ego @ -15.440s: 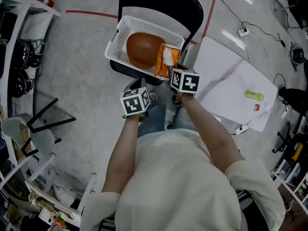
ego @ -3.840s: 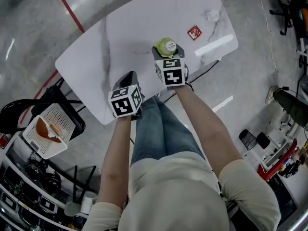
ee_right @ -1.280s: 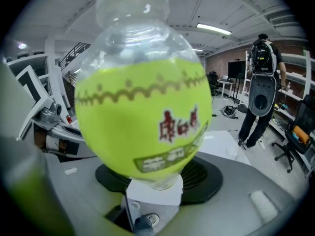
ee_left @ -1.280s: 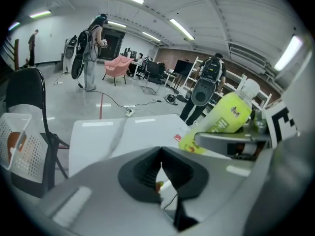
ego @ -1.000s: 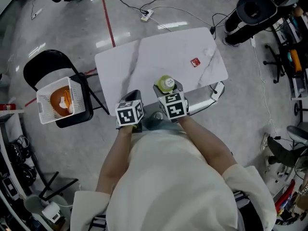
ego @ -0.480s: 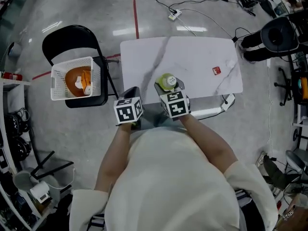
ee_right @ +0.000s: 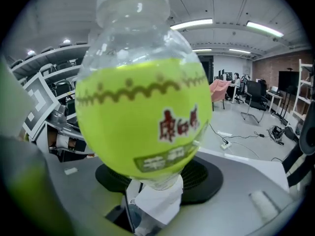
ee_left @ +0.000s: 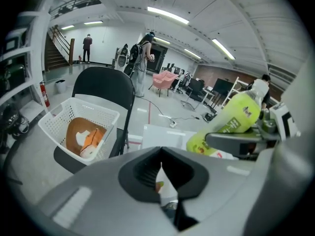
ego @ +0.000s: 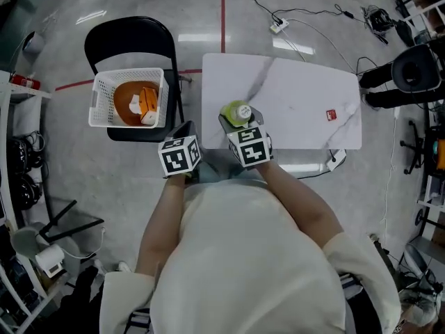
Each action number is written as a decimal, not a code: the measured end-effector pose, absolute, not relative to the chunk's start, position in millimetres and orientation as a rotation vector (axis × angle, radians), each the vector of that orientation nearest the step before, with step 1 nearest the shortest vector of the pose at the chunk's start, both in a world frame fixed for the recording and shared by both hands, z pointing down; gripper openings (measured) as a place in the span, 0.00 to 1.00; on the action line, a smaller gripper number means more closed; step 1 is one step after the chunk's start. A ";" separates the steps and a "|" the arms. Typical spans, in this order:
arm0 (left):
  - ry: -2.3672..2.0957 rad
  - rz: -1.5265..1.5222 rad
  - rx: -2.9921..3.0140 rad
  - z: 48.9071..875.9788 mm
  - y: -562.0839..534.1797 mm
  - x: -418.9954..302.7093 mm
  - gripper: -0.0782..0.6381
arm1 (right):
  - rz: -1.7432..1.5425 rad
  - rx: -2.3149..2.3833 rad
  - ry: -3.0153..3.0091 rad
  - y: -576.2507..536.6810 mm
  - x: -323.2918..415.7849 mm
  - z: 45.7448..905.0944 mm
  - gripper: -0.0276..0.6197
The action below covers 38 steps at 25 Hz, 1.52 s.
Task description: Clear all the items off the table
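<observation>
A yellow-green drink bottle (ego: 236, 110) is clamped between the jaws of my right gripper (ego: 238, 121), over the near left edge of the white marble table (ego: 299, 96). In the right gripper view the bottle (ee_right: 142, 92) fills the picture and hides the jaw tips. My left gripper (ego: 186, 127) is shut and holds nothing, just left of the table. Its jaws (ee_left: 161, 163) meet in a thin line. Ahead of it a white basket (ee_left: 54, 124) rests on a black chair, with the bottle (ee_left: 231, 122) at the right. The basket (ego: 104, 92) holds a brown bowl (ego: 127, 96) and an orange packet (ego: 147, 100).
A small red packet (ego: 331, 115) lies on the table's right part. The black folding chair (ego: 128, 37) stands left of the table. A red floor line (ego: 222, 12), a power strip with cables (ego: 279, 26) and shelving (ego: 17, 152) at the far left surround the spot.
Both grippers have moved left with the bottle, from in front of the table's middle to its left edge. The chair with the basket now lies much closer to the left gripper.
</observation>
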<state>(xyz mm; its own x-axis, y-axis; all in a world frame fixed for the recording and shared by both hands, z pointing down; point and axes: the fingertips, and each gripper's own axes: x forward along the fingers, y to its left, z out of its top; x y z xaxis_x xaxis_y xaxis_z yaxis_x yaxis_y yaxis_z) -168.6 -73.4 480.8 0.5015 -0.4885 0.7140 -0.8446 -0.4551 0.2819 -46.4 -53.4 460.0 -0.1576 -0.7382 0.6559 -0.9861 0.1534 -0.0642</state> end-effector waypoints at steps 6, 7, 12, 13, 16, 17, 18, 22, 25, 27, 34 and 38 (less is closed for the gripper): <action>-1.146 0.706 2.065 484.5 -94.1 -213.4 0.12 | 0.656 1.568 -1.998 -84.7 -89.1 458.7 0.44; -1.153 0.703 2.057 485.2 -97.2 -220.4 0.12 | 0.652 1.557 -2.004 -89.7 -96.4 459.1 0.44; -1.191 0.682 2.014 488.9 -113.4 -254.9 0.12 | 0.639 1.492 -2.035 -114.3 -134.6 462.2 0.44; -1.197 0.678 2.006 489.7 -115.9 -261.1 0.12 | 0.637 1.478 -2.040 -118.4 -141.9 462.4 0.44; -1.220 0.669 1.977 493.0 -123.2 -278.8 0.12 | 0.632 1.433 -2.057 -130.1 -161.4 465.0 0.44; -1.229 0.665 1.966 494.5 -125.8 -285.0 0.12 | 0.628 1.418 -2.063 -134.1 -168.0 466.2 0.44; -1.236 0.660 1.954 496.1 -128.2 -291.3 0.12 | 0.624 1.404 -2.069 -138.2 -174.6 467.5 0.44; -1.255 0.651 1.915 503.4 -134.0 -313.7 0.12 | 0.618 1.353 -2.085 -152.1 -200.6 472.6 0.44; -1.273 0.641 1.885 508.3 -137.7 -329.3 0.12 | 0.624 1.313 -2.097 -161.2 -220.1 478.0 0.45; -1.283 0.636 1.869 511.8 -140.0 -337.9 0.12 | 0.626 1.290 -2.107 -166.8 -231.9 482.1 0.44; -1.318 0.631 1.813 524.9 -150.3 -373.7 0.12 | 0.621 1.201 -2.133 -191.8 -276.4 498.8 0.45; -1.334 0.618 1.777 532.4 -156.8 -393.3 0.12 | 0.631 1.164 -2.137 -205.9 -299.3 508.3 0.45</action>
<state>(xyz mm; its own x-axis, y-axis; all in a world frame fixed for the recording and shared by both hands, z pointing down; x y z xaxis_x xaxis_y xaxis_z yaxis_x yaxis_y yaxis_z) -393.3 -156.8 532.4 0.3212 -0.5460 0.7738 -0.9433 -0.1118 0.3126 -299.3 -205.9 508.3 -0.4213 -0.5647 0.7097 -0.8597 0.4978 -0.1142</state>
